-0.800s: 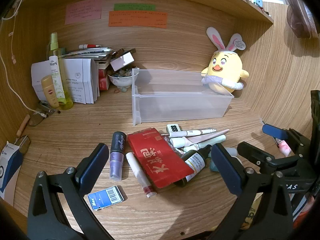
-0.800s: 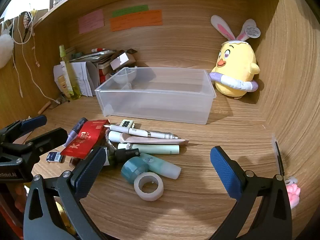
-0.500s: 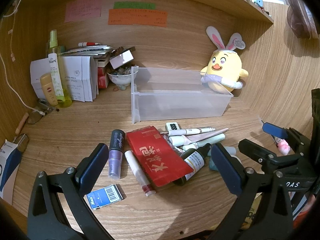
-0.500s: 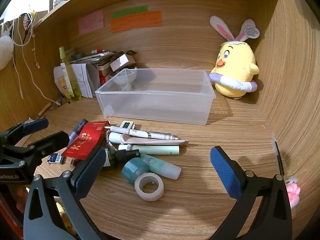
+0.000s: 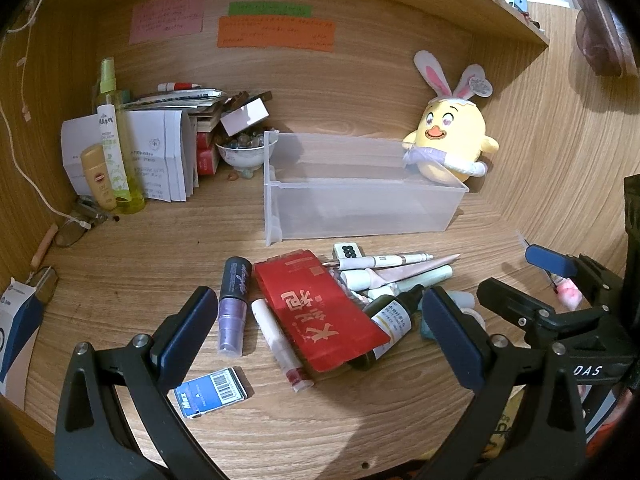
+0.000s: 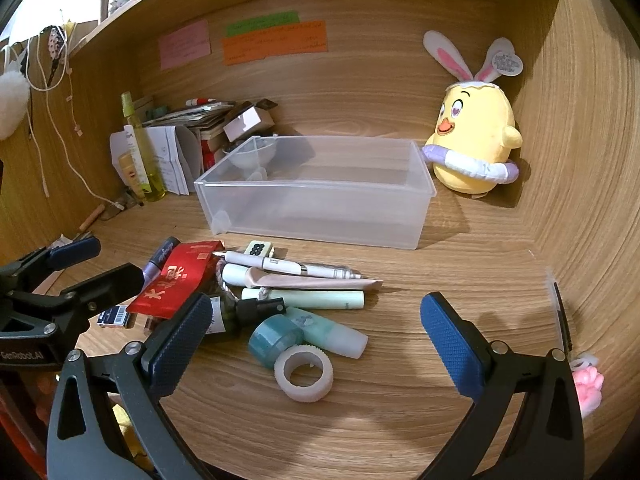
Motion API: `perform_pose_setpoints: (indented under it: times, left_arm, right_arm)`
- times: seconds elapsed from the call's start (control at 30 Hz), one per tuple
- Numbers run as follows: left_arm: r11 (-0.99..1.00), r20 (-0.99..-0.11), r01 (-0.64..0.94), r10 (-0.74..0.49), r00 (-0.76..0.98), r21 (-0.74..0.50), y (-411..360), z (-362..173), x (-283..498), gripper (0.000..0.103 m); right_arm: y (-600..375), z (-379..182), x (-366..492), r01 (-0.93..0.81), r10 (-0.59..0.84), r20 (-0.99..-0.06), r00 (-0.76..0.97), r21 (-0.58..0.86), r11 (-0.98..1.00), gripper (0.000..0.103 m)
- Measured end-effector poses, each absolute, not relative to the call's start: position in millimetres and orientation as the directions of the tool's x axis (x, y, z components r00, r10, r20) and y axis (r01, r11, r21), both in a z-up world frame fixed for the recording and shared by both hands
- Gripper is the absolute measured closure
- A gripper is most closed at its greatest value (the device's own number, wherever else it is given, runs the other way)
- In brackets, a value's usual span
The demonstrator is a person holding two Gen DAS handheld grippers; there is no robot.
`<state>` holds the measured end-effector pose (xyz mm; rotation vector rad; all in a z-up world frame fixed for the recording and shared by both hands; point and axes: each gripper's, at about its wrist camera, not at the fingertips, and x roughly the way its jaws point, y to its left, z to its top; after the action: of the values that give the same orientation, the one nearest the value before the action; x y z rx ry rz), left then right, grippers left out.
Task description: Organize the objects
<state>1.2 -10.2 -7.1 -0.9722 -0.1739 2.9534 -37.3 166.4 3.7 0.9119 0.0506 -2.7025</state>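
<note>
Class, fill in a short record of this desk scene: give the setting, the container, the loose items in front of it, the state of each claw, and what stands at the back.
setting: wooden desk alcove with sticky notes on the back wall
container: clear plastic bin, empty
loose items: red packet, purple tube, white pen, dark dropper bottle, teal jar, white tape roll, blue barcode card
left claw: open, holding nothing
right claw: open, holding nothing
back: yellow bunny-eared plush, spray bottle, papers

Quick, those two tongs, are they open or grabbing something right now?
Left tongs: wide open, holding nothing, above the red packet.
Right tongs: wide open, holding nothing, above the tape roll.
</note>
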Motion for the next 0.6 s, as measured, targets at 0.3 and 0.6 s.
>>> perform_pose_setpoints:
  times: [0.3, 0.6]
  left_arm:
    - [-0.993, -0.601, 0.010, 0.063, -0.796, -0.116, -11.8, -9.6, -0.9, 0.000]
    - [-0.994, -0.619, 0.019, 0.054, -0.784, -0.110, -16.3, -16.6, -3.6, 0.000]
  right_arm:
    - [167.8, 3.0, -38.3, 0.280, -0.262, -0.599, -0.757, 0.065, -0.958, 0.000]
    - [160.6, -4.5, -42.3, 0.315, -0.278, -0.611, -0.742, 0.048, -0.948, 0.000]
